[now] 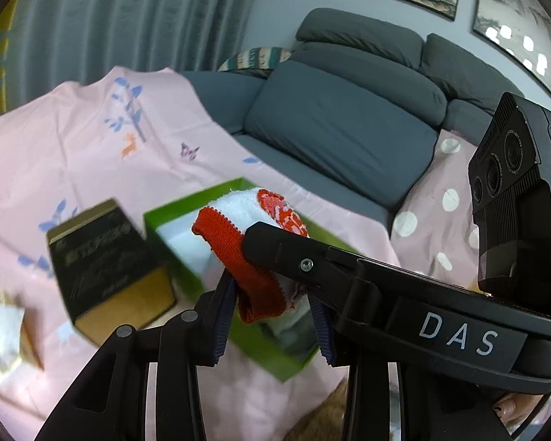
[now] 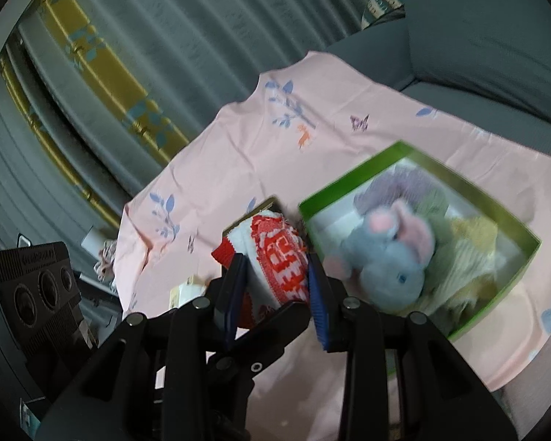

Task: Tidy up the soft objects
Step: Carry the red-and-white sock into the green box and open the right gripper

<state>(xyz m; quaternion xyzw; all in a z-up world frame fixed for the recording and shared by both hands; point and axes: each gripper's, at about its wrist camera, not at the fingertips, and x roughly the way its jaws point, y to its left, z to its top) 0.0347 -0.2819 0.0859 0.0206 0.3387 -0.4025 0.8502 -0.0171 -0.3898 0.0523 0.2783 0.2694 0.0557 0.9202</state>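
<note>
Sock (image 2: 275,261), red-and-white, clenched by both left tongs (image 1: 272,316) and right tongs (image 2: 275,294); green box (image 2: 510,224) with grey plush mouse (image 2: 385,261) at 3 o'clock.

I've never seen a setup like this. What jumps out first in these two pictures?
A red-and-white knitted sock is pinched from both sides by the left gripper and right gripper, above a pink sheet. Right beside it, an open green box holds a grey plush mouse among other soft things. A grey sofa sits behind.
</note>
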